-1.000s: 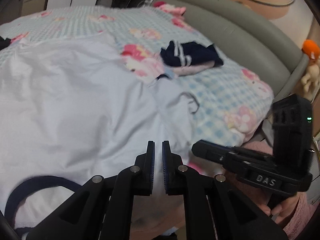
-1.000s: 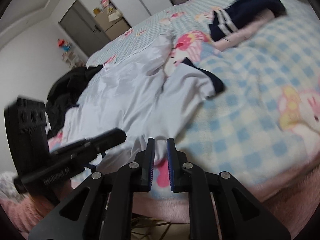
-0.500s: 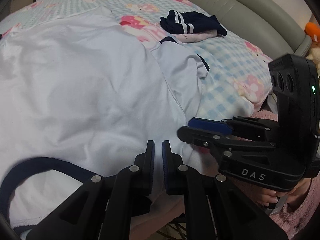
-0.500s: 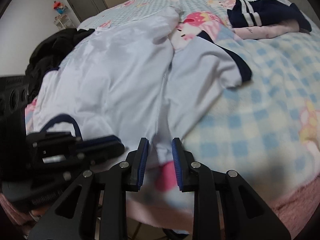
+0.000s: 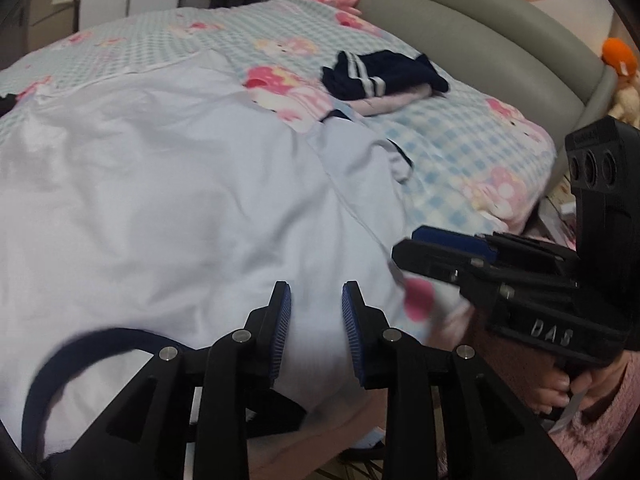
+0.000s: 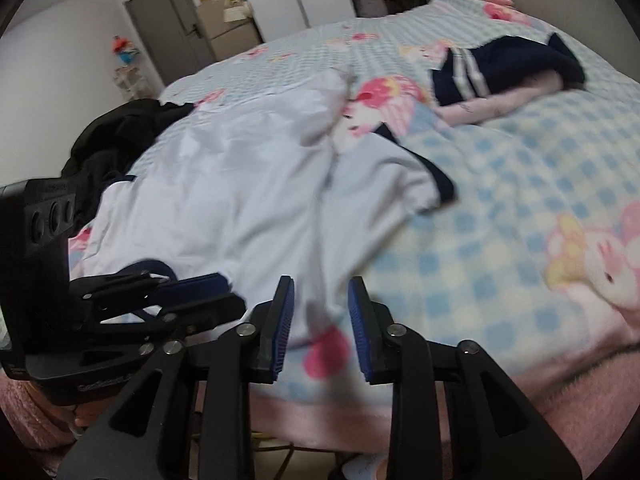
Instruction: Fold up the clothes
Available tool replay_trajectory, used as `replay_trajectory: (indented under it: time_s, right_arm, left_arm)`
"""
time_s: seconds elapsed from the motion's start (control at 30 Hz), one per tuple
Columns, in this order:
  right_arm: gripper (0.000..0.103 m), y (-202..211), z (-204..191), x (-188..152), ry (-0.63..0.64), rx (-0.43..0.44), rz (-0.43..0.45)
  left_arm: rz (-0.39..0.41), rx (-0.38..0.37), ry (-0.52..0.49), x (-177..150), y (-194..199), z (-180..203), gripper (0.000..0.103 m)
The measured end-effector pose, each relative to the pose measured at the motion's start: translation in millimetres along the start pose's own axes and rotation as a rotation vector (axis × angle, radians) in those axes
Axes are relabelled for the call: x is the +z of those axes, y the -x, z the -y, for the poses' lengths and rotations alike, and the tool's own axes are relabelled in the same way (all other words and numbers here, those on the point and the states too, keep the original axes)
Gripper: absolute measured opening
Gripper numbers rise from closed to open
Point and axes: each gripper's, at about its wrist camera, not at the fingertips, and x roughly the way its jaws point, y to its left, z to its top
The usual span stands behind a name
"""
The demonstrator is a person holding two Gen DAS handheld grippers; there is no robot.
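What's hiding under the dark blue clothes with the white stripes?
A pale pink garment pokes out from under the dark blue striped clothes, lying on the checked cartoon blanket. How far the pink piece reaches underneath is covered, so anything else beneath can't be seen.

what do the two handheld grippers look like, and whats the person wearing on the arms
Both are matte black plastic. The left gripper and right gripper each have two angular fingers with ribbed blue pads and silver pivot bolts. The right gripper's side carries raised letters, DAS, and a boxy black housing with three round holes. The fuzzy pink sleeve covers the right wrist.
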Motion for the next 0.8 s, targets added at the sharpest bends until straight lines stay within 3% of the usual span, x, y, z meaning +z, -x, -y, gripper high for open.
replay_trajectory:
  time_s: [0.13, 0.23, 0.33, 0.47, 0.53, 0.67, 0.8]
  right_arm:
    - [0.032, -28.9, -21.3, -4.0, 0.095, -0.084, -0.113]
    - [0.032, -27.3, -14.8, -8.6, 0.044, -0.104, -0.136]
    - [0.032, -9.2, -10.3, -10.2, -0.001, -0.101, -0.073]
    - [0.035, 12.8, -24.6, -3.5, 0.053, -0.089, 0.092]
    - [0.035, 4.2, -34.5, -2.7, 0.091, -0.069, 0.067]
    - [0.035, -24.6, -37.0, -13.6, 0.137, -0.188, -0.092]
    - [0.035, -10.1, -12.6, -15.1, 0.023, -0.128, -0.073]
  left_arm:
    - [-0.071, 0.030, -0.015, -7.3, -6.7, -5.6, 0.029]
    - [-0.108, 0.017, -0.033, -21.4, 0.8, -9.1, 0.029]
    - [-0.053, -0.020, 0.001, -26.0, 20.5, -19.0, 0.029]
    - [0.020, -0.019, 0.059, -10.6, 27.3, -29.4, 0.029]
    - [0.005, -0.008, 0.045, -6.5, 20.2, -25.5, 0.029]
    - [-0.099, 0.021, 0.002, -24.2, 3.7, -13.1, 0.029]
    - [-0.082, 0.011, -0.009, -37.2, 17.5, -12.8, 0.030]
